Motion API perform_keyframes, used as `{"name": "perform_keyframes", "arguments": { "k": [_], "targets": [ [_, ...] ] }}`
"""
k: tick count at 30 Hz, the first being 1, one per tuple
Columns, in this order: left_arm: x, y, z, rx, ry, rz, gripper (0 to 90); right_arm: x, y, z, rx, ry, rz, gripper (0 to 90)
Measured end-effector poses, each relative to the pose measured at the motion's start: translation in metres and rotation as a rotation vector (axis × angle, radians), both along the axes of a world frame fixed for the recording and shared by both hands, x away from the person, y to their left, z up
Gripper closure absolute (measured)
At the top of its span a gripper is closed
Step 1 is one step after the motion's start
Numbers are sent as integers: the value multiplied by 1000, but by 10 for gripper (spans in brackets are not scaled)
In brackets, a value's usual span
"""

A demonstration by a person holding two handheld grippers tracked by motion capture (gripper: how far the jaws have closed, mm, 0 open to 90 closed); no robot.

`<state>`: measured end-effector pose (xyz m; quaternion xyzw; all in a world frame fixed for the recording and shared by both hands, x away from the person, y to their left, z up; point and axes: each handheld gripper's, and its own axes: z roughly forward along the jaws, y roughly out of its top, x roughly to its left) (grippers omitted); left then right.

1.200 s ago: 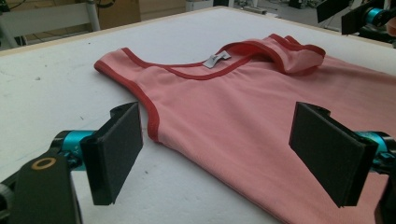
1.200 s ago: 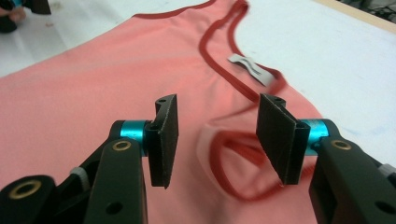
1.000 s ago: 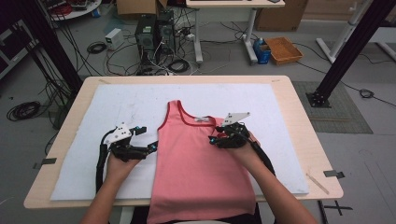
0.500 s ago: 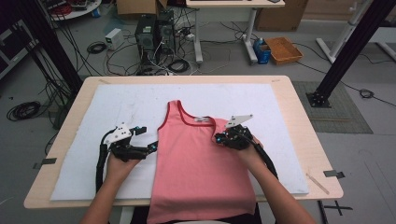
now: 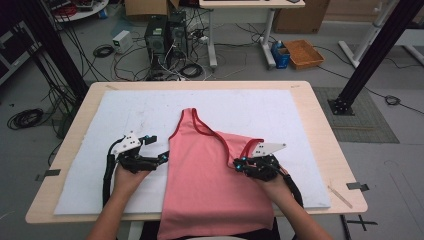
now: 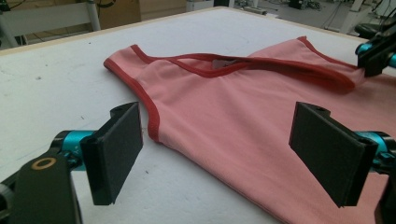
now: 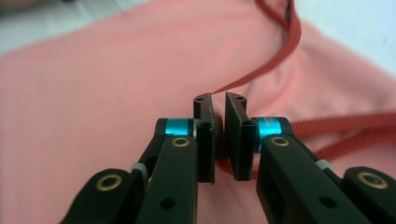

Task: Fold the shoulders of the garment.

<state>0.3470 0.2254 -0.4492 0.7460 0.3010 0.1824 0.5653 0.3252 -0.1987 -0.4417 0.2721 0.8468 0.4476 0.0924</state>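
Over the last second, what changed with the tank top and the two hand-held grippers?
The right hand-held gripper has just been closing and now pinches the shoulder strap of the pink tank top; it dragged that strap down toward the person, folding the top's right shoulder over. The left hand-held gripper stayed open beside the top's left edge, and the other strap still lies flat on the white mat.

We saw a wooden table [image 5: 320, 150] on grey floor [image 5: 390, 165]; computer towers [image 5: 165, 35] and tangled cables [image 5: 100, 50] lay at eleven o'clock, an orange tray [image 5: 303, 53] at one o'clock.
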Motion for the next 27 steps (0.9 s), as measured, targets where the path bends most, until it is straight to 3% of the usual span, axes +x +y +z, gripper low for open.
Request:
{"name": "perform_keyframes", "arguments": {
  "k": [2, 6, 11, 15, 20, 22, 27],
  "targets": [
    [0, 0, 0, 0, 0, 1, 175, -2, 1, -4, -50, 4, -10, 765],
    [0, 0, 0, 0, 0, -1, 175, -6, 0, -4, -65, 8, 0, 708],
    [0, 0, 0, -2, 1, -1, 175, -10, -5, 11, -12, -46, -6, 670],
    [0, 0, 0, 1, 0, -1, 175, -1, -6, 18, 19, -87, -50, 671],
    [0, 0, 0, 1, -2, -2, 175, 6, 3, 1, -79, -44, -43, 671],
    [0, 0, 0, -2, 3, -2, 175, 2, 4, -4, -131, -56, -30, 671],
    [0, 0, 0, 1, -2, -1, 175, -6, -1, -7, -144, -67, -29, 661]
  ]
}}
